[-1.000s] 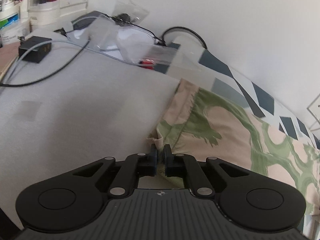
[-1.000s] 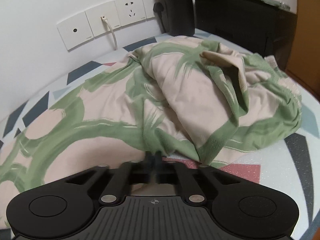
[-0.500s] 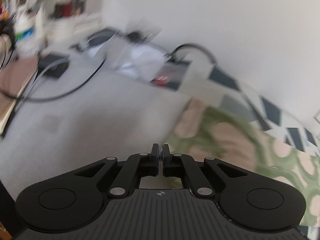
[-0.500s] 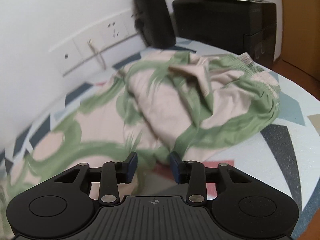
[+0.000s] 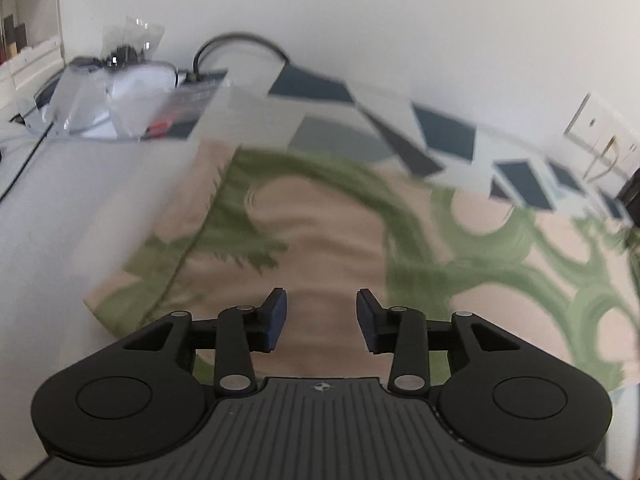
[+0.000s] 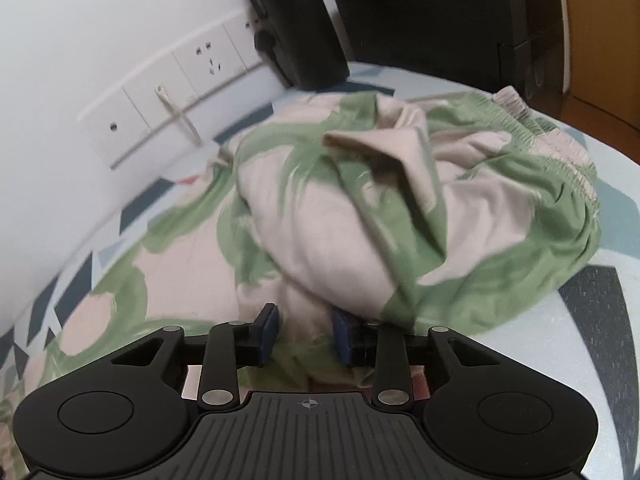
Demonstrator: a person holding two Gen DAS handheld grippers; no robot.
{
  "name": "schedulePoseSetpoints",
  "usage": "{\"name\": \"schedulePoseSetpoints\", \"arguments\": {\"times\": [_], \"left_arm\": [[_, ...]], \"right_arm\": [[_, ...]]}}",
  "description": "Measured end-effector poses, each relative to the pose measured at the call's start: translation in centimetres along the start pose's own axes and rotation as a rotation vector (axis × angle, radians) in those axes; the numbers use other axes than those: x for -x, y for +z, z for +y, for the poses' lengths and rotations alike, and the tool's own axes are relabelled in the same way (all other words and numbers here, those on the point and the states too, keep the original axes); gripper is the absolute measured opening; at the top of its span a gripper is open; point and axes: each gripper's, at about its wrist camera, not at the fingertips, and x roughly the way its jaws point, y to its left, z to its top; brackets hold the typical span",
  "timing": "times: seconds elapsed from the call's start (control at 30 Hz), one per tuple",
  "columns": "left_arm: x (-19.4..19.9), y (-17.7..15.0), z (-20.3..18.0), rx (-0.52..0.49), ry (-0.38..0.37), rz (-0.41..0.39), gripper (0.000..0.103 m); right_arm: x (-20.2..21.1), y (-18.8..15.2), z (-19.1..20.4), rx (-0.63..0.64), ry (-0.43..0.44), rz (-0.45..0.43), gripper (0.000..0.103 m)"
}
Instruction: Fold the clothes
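A beige garment with a green leaf print [image 5: 340,240] lies spread flat on the patterned mat [image 5: 444,132] in the left wrist view. My left gripper [image 5: 320,316] hovers over its near edge; its jaws are opening and nothing is pinched between them. In the right wrist view the same garment [image 6: 340,220] is bunched into a heap, its elastic waistband [image 6: 560,152] at the right. My right gripper [image 6: 305,330] is pushed against the foot of that heap. It stands open, with a fold of cloth between its fingers.
A grey cover [image 5: 60,220] lies left of the garment, with clear plastic bags [image 5: 120,96] and a black cable [image 5: 240,40] behind it. Wall sockets [image 6: 168,104], a black bottle [image 6: 300,28] and a black box [image 6: 452,20] stand behind the heap.
Both grippers let go of the garment's edge and opened. The left one swung right over the flat cloth. The right one moved forward into the bunched heap.
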Motion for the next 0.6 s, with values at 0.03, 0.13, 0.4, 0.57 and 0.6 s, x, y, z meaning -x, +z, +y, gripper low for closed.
{"name": "schedulePoseSetpoints", "arguments": {"times": [0.03,0.13,0.4,0.57,0.6], "left_arm": [[-0.1,-0.1,0.0,-0.015,0.013,-0.008,0.040],[-0.5,0.0,0.3,-0.039,0.036,-0.007,0.048],[-1.0,0.7,0.9,-0.001,0.071,0.020,0.067],[-0.7,0.6,0.1,-0.014,0.089,0.023,0.067],[-0.7,0.6,-0.1,-0.019,0.091,0.025,0.070]], "right_arm": [[0.0,0.1,-0.2,0.027,-0.009,-0.003,0.024],[0.1,0.3,-0.6,0.121,-0.081,-0.009,0.016],[0.3,2.0,-3.9,0.089,-0.131,-0.020,0.011],[3.7,1.8,-2.1,0.127,-0.056,-0.123,0.028],[4.6,2.0,-2.0,0.127,-0.062,-0.169,0.036]]}}
